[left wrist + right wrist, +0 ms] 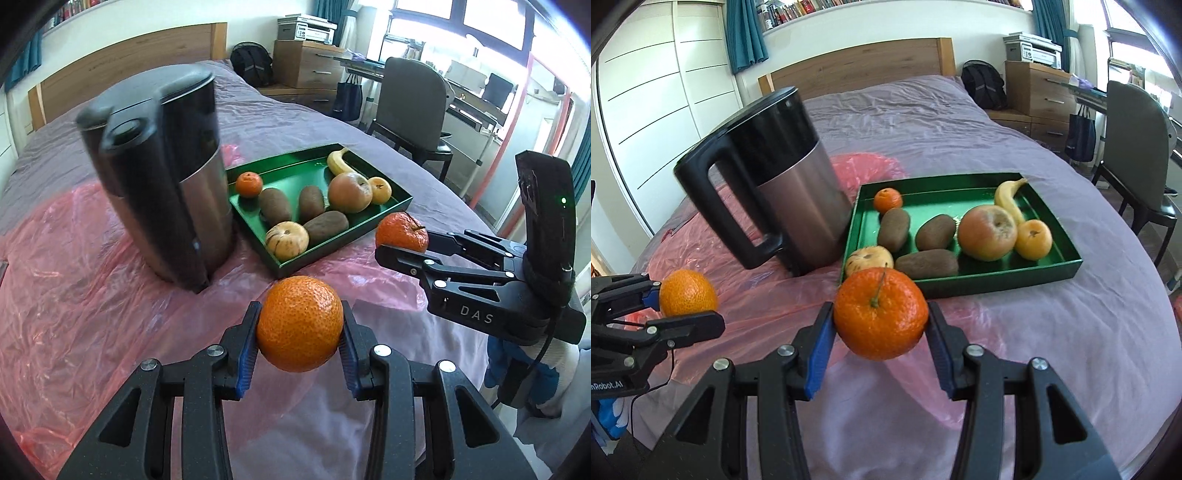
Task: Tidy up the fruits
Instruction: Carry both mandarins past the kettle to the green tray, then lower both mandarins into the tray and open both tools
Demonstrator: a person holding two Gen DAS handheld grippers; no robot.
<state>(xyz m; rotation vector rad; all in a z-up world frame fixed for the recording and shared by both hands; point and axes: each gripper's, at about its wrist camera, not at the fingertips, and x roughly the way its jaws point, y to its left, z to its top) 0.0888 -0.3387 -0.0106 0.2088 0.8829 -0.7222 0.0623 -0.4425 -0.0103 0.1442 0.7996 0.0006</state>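
Bedroom, bed (1052,350) under pink plastic: green tray (997,278) of fruit beside kettle (790,192). Left tool (300,332) clamped on orange (299,323); right tool (881,325) clamped on stemmed mandarin (881,314), near tray's front edge. Best lowered into bare tray floor, then released gently.

2 mandarins are held off the bed: a stemless mandarin (299,323) and a stemmed mandarin (881,318). The green tray (964,284) contains 1 small mandarin (887,199), 3 kiwis (894,229), 2 apples (987,232), 1 banana (1008,197) and 1 yellow fruit (1034,239).
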